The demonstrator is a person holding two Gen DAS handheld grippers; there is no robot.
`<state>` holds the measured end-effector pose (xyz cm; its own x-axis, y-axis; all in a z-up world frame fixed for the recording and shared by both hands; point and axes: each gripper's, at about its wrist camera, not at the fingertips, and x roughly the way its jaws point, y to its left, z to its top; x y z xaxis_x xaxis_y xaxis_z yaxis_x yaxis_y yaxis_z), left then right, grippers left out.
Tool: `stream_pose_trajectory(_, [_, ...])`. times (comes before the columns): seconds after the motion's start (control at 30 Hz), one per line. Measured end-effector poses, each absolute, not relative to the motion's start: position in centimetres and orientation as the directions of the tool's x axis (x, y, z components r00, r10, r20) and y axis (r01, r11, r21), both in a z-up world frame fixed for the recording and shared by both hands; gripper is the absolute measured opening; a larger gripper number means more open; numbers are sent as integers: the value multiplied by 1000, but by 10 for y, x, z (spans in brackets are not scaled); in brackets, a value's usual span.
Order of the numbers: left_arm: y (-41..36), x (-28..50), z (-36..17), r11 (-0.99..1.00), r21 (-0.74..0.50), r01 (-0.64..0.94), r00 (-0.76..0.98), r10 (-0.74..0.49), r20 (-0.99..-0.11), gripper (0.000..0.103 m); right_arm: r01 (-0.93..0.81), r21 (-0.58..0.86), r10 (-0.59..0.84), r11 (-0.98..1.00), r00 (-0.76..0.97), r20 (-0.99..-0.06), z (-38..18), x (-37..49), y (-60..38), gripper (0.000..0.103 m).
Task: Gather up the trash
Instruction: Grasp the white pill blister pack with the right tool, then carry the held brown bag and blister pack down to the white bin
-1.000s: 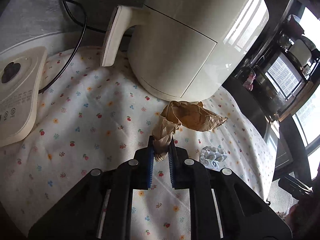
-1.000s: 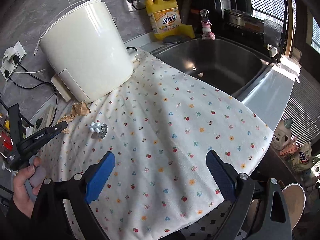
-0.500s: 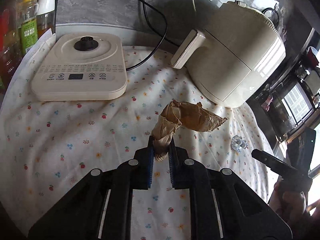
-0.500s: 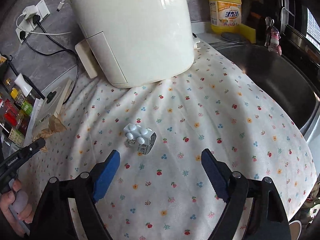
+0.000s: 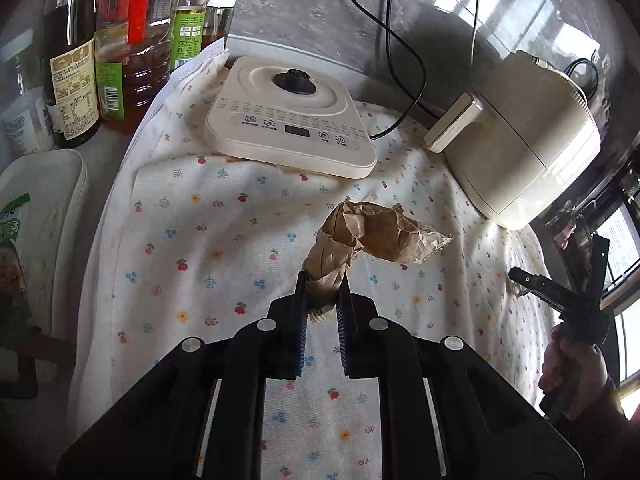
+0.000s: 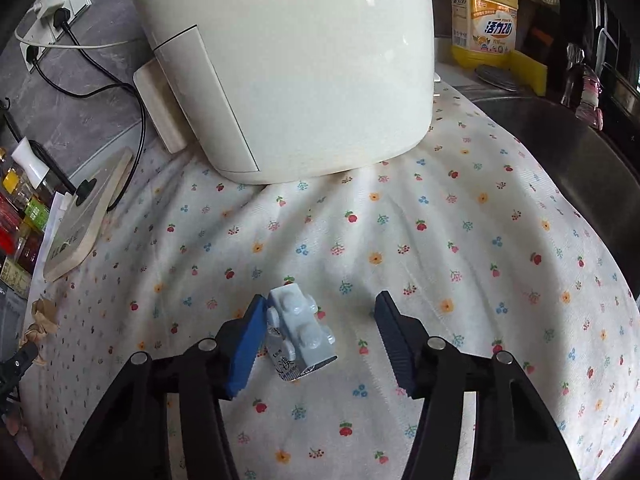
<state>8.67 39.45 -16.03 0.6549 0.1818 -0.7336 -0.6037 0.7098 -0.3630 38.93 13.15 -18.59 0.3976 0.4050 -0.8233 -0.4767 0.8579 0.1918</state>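
My left gripper is shut on a crumpled brown paper scrap, which hangs above the flowered cloth. In the right wrist view the same brown paper scrap shows small at the far left. My right gripper sits low over the flowered cloth with its jaws closing around a white pill blister pack. The left pad touches the pack; the right pad stands apart from it. In the left wrist view a hand holds the right gripper at the far right.
A cream air fryer stands just behind the pack. A flat cream appliance base with cables lies behind the paper. Oil and sauce bottles line the left; a white bin is below them. A sink and yellow detergent jug lie right.
The left gripper carried the paper leftward, away from the air fryer toward the bottles. The right gripper came down over the blister pack and its jaws narrowed around it.
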Motion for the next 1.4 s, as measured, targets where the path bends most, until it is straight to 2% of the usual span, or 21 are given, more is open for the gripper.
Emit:
stream_pose_trajectory(0.03, [394,82,-160,707,-361,-608,653,187,-734,14,-475,186,400,860,401,-824,-186,390,132,34])
stream_pose_trajectory(0.07, [394,79,-161,703,-360,-614,651,192,-735,14,-479,191,405,857,396,-824,-186,390,133,27])
stream_pose_trajectory(0.1, [394,75,-161,699,-357,-619,647,197,-737,14,-488,211,423,847,378,-824,-185,389,134,25])
stream_pose_trajectory(0.43, [363,46,-154,651,-368,-664,652,263,-711,14,-593,171,444,787,353,-823,-175,343,130,24])
stream_pose_trajectory(0.63, [321,38,-146,647,-370,-667,650,262,-714,14,-644,185,497,742,345,-796,-153,312,94,24])
stream_pose_trajectory(1.4, [176,39,-129,703,-340,-624,658,238,-715,14,-579,225,503,784,379,-777,-134,290,-82,24])
